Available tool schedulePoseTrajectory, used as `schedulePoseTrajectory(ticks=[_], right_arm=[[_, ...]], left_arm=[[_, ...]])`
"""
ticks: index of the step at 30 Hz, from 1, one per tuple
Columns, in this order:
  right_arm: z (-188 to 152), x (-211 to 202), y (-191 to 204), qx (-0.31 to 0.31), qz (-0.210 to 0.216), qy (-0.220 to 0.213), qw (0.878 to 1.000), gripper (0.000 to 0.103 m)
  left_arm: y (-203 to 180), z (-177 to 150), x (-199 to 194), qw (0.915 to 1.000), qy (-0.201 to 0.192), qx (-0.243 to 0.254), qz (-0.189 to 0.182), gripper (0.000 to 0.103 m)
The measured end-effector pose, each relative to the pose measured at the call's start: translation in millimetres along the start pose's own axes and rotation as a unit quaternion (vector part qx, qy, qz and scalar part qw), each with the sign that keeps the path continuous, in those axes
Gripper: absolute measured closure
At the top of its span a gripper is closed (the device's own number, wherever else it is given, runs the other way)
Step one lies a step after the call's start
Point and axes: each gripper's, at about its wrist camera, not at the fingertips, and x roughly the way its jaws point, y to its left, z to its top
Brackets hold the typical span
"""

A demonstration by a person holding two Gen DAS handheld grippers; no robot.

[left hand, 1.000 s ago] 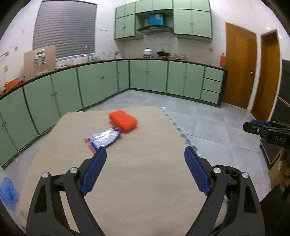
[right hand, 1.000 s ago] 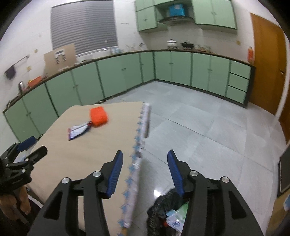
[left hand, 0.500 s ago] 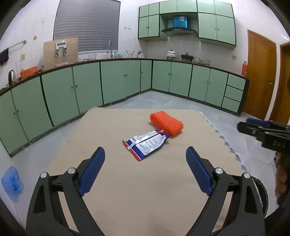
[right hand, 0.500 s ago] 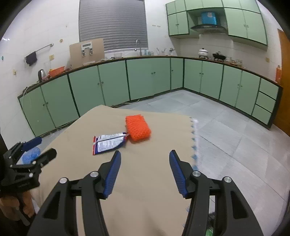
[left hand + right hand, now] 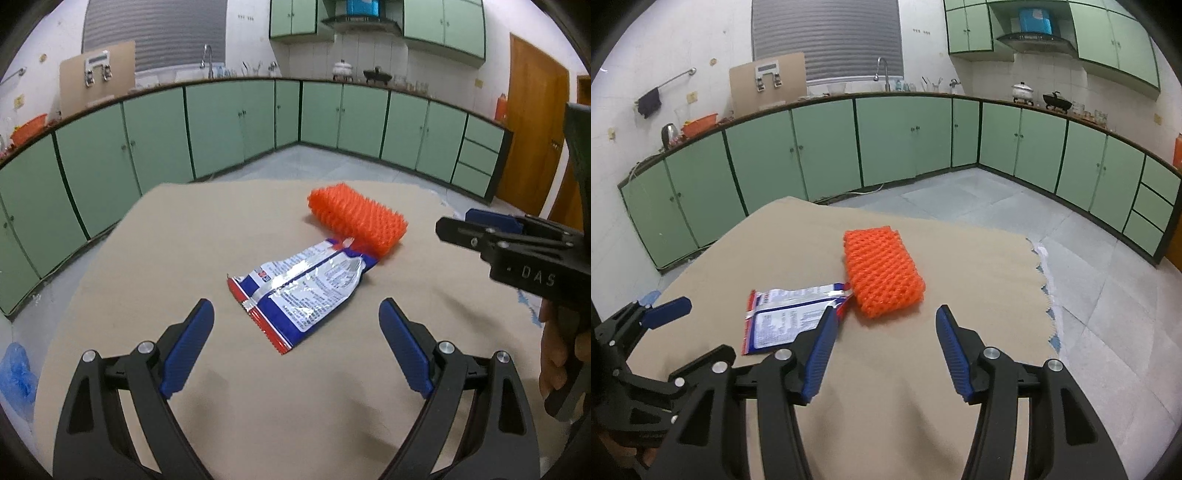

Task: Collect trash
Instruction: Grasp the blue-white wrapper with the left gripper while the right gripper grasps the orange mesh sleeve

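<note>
The snack wrapper (image 5: 301,288) lay flat on the tan table (image 5: 184,229), its far end touching the orange foam net (image 5: 356,221). The left gripper (image 5: 295,347) and right gripper (image 5: 882,352) hovered nearby, jaws apart and empty. A good pickup probably required pinching the wrapper's raised crinkled edge.

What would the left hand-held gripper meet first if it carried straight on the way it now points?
Most likely the snack wrapper: it lies flat on the table just ahead of the left hand-held gripper, centred between its open jaws. The orange foam net lies beyond it. Depth is uncertain.
</note>
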Motion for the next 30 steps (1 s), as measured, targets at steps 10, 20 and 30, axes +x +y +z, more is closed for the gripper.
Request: schedulePoseTrajectory(ticks=[10, 20, 30], right_arm=[[-4.1, 9.1, -9.1, 0.009, -0.001, 0.001, 1.0, 0.048], [7.2, 15.8, -38.6, 0.027, -0.005, -0.002, 1.0, 0.048], [12.2, 37.0, -31.5, 0.025, 0.006, 0.011, 1.0, 0.048]], left_arm=[[-25.3, 12.8, 28.4, 0.9996, 0.018, 0.022, -0.007, 0.015], [-61.4, 32.9, 71.7, 0.9979, 0.049, 0.041, -0.005, 0.024], [-51.3, 44.4, 75.6, 0.9974, 0.055, 0.038, -0.026, 0.095]])
